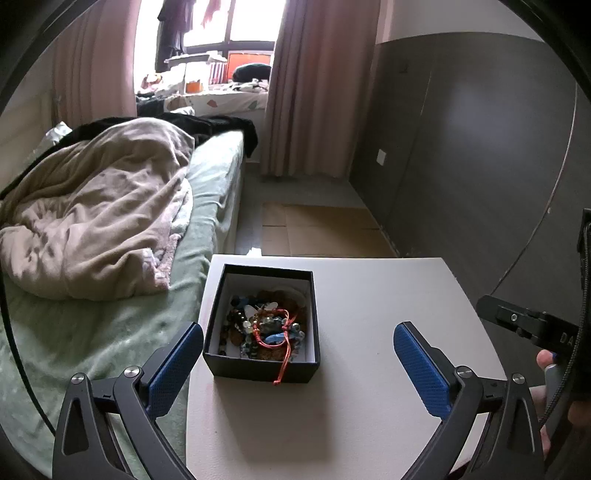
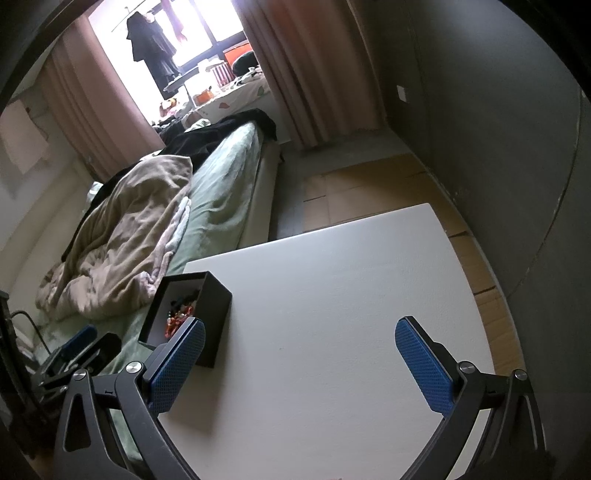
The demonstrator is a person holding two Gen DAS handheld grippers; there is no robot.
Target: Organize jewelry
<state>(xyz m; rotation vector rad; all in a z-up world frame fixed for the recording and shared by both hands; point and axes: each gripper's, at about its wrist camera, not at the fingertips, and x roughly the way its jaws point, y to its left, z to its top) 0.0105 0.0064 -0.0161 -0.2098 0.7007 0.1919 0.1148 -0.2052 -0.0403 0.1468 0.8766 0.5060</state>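
Your left gripper (image 1: 297, 363) hangs low over the near part of the white table (image 1: 369, 332), its blue pads (image 1: 173, 369) spread wide and holding nothing. Just ahead of them, between the two fingers in the left wrist view, sits the black box (image 1: 260, 369), lidless, close to the table's left edge. Inside it lies the jewelry (image 1: 264, 325), a tangled heap of beaded bracelets and stones in blue, brown and dark tones. A red cord (image 1: 284, 347) runs through the heap and drapes over the box's near wall, its end dangling down the outside. You can see your right hand (image 1: 546, 373) and part of the other tool at the right rim of that view.

Your right gripper (image 2: 300, 363) is likewise released, pads (image 2: 424, 365) far apart over bare tabletop (image 2: 332, 295), gripping nothing. From this side the box (image 2: 210, 314) stands to the left of the left finger, which covers its near corner; red beads (image 2: 177, 317) show inside. The left gripper's blue pad (image 2: 79, 338) peeks in at the lower left.

Beyond the table's left edge runs the bed (image 1: 210, 177) with a green sheet, a crumpled beige blanket (image 1: 96, 214) and dark clothes (image 1: 221, 125) farther up. Cardboard (image 1: 317, 229) lies flat on the floor past the table, beside the grey wall (image 1: 461, 147). Farthest off, pink curtains (image 1: 317, 92) frame a bright window (image 1: 251, 22) with clothes hanging in it.
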